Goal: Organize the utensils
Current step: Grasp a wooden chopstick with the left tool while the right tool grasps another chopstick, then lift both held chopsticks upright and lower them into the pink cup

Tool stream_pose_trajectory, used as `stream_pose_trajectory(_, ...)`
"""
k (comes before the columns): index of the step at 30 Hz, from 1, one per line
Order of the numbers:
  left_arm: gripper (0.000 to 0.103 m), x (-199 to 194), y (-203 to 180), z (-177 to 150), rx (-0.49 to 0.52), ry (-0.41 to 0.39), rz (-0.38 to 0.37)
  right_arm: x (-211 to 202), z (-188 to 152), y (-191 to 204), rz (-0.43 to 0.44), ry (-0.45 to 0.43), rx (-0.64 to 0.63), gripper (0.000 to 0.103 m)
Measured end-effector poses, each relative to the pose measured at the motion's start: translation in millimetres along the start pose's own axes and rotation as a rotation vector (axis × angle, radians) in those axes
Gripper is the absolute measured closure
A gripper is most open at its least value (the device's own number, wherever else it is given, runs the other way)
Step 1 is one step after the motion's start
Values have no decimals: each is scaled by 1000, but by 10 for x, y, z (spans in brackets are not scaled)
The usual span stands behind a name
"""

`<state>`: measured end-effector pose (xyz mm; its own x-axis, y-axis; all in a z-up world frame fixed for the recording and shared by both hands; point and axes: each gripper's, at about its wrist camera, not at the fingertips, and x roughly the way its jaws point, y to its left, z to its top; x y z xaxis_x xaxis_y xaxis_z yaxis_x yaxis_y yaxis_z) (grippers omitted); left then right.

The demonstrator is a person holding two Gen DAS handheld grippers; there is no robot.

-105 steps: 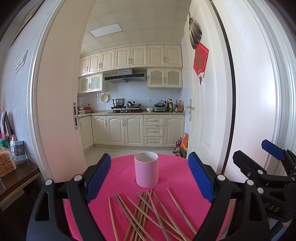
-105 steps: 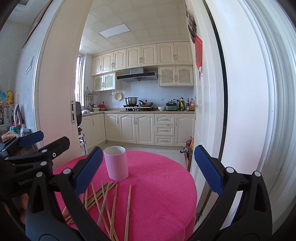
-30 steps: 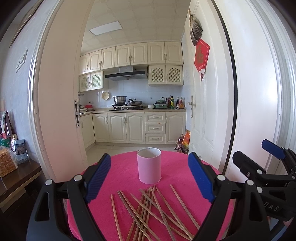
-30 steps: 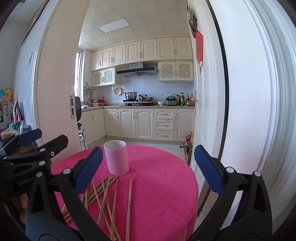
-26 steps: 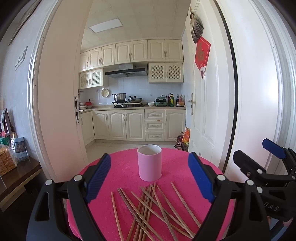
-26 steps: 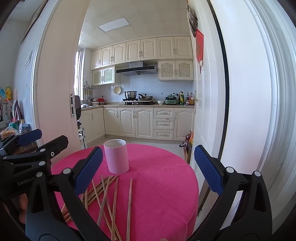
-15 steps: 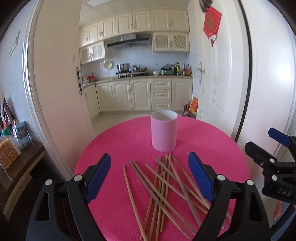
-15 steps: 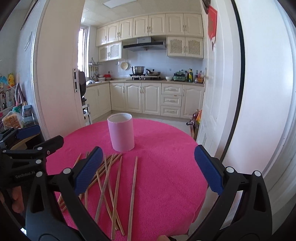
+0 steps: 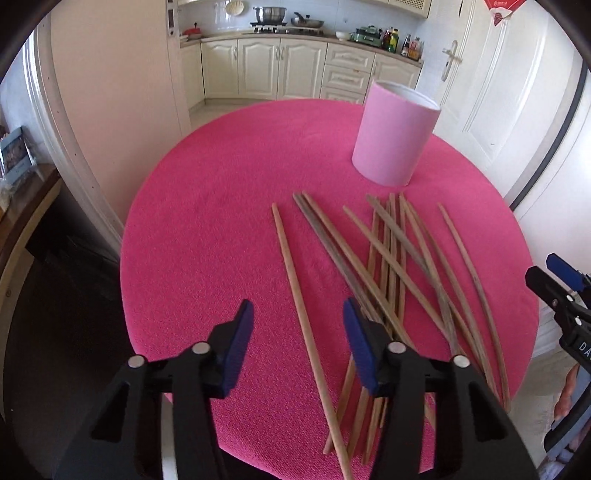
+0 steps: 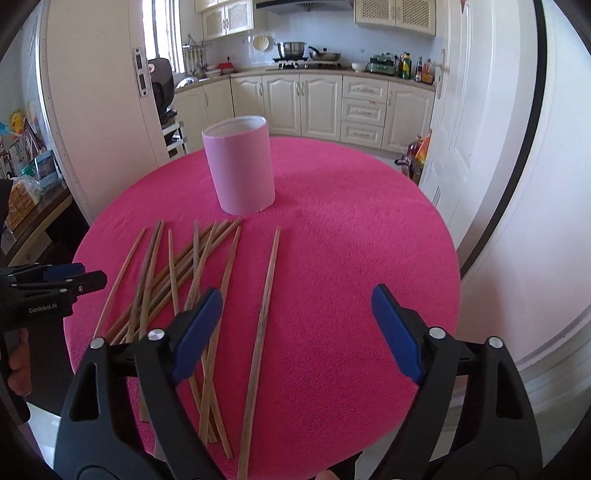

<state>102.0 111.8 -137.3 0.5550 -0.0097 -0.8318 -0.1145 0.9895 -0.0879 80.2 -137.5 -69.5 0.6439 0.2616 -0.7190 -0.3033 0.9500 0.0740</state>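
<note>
Mostly chopsticks (image 10: 192, 280) lengthwise toward pink cup (image 10: 240, 170).

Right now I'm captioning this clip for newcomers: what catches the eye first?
The bright pink round table fills both views, with a loose scatter of wooden chopsticks on its near side. A pale pink cup stands upright just beyond them, and a cream kitchen shows through the doorway behind.

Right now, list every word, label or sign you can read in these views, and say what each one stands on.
"GenRobot.AI": white print on the left claw's black body, right wrist view.
"DA", cut off at the frame edge: white print on the right claw's body, left wrist view.
Red hanging on the door: print too small to read.
Bottles on the counter: labels too small to read.
</note>
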Motion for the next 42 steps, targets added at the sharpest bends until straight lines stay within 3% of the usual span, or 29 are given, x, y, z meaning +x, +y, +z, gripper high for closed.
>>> stream_pose_trajectory(3,72,126,33,17,-21,47,-10,188,36,10,26,69,-3,48)
stream_pose_trajectory(8,87,267,116,32,-43,98,-18,517,100,73,96,200,-18,65)
stream_pose_trajectory(12,89,311,130,88,-44,109,-21,699,101,100,110,259,-21,73)
stream_pose_trajectory(19,96,353,99,165,-51,112,-3,825,160,123,108,270,-42,94)
stream_pose_trajectory(24,97,348,196,204,-105,89,-38,816,198,6,148,261,0,97)
stream_pose_trajectory(28,97,177,246,233,-139,12,-64,717,250,-67,192,209,34,97)
stream_pose_trajectory(32,97,-106,170,340,-126,-115,-73,578,336,-110,241,136,61,97)
stream_pose_trajectory(42,97,-653,-351,807,-33,-450,-226,74,765,-160,345,-119,84,97)
